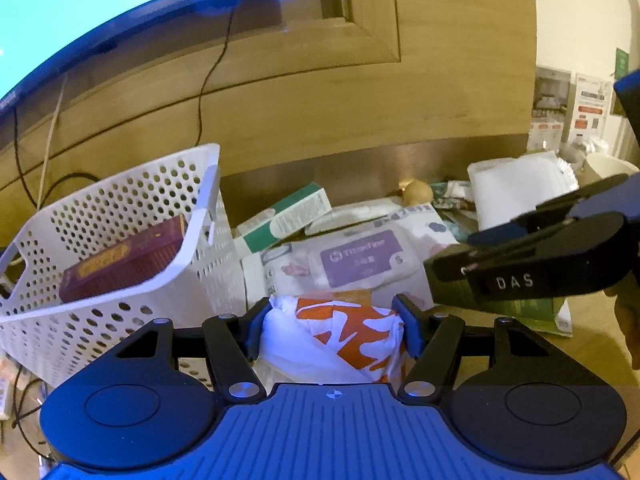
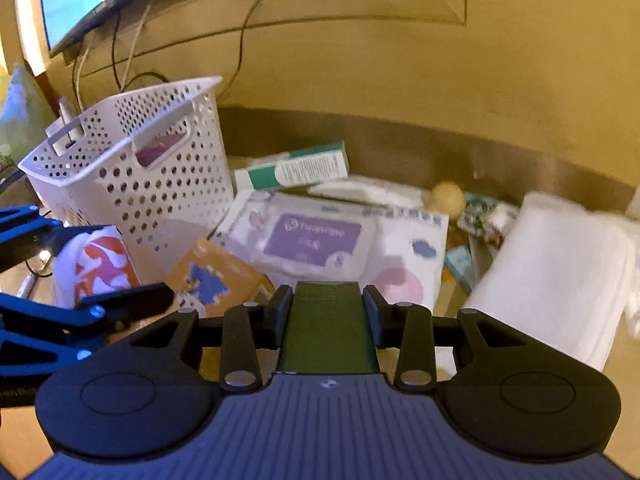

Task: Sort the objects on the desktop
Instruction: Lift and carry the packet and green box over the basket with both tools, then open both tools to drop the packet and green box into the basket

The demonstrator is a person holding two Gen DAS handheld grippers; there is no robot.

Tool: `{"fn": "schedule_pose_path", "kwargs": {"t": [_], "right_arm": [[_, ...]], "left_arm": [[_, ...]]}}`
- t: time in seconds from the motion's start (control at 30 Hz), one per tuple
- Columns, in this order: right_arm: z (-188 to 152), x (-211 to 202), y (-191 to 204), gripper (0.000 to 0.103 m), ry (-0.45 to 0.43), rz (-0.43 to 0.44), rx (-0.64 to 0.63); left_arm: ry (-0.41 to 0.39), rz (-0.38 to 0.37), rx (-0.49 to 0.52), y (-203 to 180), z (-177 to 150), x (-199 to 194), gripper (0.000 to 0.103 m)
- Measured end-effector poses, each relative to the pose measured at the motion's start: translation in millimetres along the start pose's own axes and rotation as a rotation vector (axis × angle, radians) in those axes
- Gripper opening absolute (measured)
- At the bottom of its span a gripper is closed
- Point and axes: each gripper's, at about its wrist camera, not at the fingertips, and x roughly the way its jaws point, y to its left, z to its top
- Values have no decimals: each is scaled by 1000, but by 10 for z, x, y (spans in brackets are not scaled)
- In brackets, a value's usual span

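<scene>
Two tools are loaded at once. Left tool (image 1: 326,326) is closed on a white and orange packet (image 1: 340,340), its fingers pressing the packet's soft sides; right tool (image 2: 328,308) is closed on a dark green box (image 2: 328,328) squeezed flat between both fingers. Seen from the left wrist, the right tool sits at about 3 o'clock, above the pile and near the left one.

White basket (image 1: 120,240) stands on the counter (image 1: 592,344) at roughly 10 o'clock of the left tool, just beside it. It holds a maroon box (image 1: 124,258) lying tilted against the near wall; nothing else shows inside, though the floor is partly hidden.

Judging by the task, the step in hand is carrying both items over to the basket. To do it well, I would lift the packet clear over the rim before letting go, since the rim stands higher than the packet now, and send one tool in at a time so they do not collide at the opening. The packet looks limp and may sag or snag on the rim.

Unsorted still at 12 o'clock: a green and white carton (image 1: 286,216), a purple-labelled wipes pack (image 1: 360,260), an orange card (image 2: 218,276) and a white folded bag (image 1: 520,192).
</scene>
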Motion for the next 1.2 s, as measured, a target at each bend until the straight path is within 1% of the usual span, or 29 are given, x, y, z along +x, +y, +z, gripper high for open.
{"fn": "schedule_pose_path", "kwargs": {"t": [0.27, 0.43, 0.6, 0.77, 0.93, 1.07, 1.2], "right_arm": [[383, -184, 38, 43, -79, -5, -48], [682, -277, 135, 43, -127, 11, -72], [997, -335, 417, 43, -185, 50, -115], [1332, -266, 841, 43, -224, 110, -153], [1557, -39, 1303, 42, -220, 176, -177], [1669, 279, 1630, 42, -179, 227, -173], [1645, 622, 1901, 43, -120, 249, -182]], "left_arm": [[-57, 0, 5, 55, 269, -126, 66], [-103, 35, 23, 187, 502, -228, 66], [-129, 94, 24, 506, 692, -295, 66], [-130, 151, -3, 977, 760, -298, 66], [-95, 204, -23, 1486, 679, -231, 67], [-55, 222, -46, 1894, 552, -120, 67], [-8, 213, -78, 2203, 398, 61, 67]]}}
